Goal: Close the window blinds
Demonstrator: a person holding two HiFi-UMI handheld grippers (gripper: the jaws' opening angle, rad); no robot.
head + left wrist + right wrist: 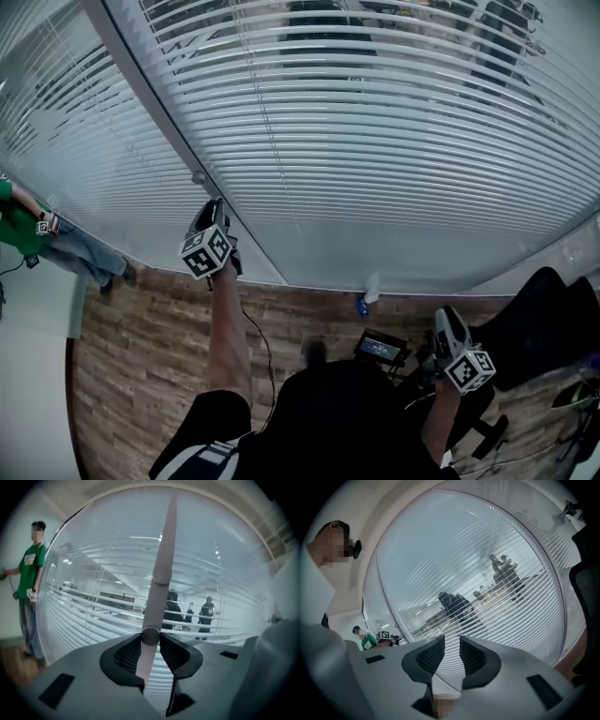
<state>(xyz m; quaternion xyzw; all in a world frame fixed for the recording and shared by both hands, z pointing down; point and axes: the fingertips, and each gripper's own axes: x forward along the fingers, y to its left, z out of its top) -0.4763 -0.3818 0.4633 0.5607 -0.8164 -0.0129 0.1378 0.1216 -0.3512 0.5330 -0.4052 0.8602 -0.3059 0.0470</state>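
Blinds (375, 141) hang right ahead of us, their slats not yet turned shut. Our left gripper (150, 641) pinches their wand (161, 564), whose length runs straight up from the jaws. Our right gripper (446, 651) hangs lower, spread and empty.

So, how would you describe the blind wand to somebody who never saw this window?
Look at the horizontal white blinds. In front of them one pale, round wand hangs down, its lower end held in the left gripper. It is the only thick upright rod; the slats behind it run sideways.
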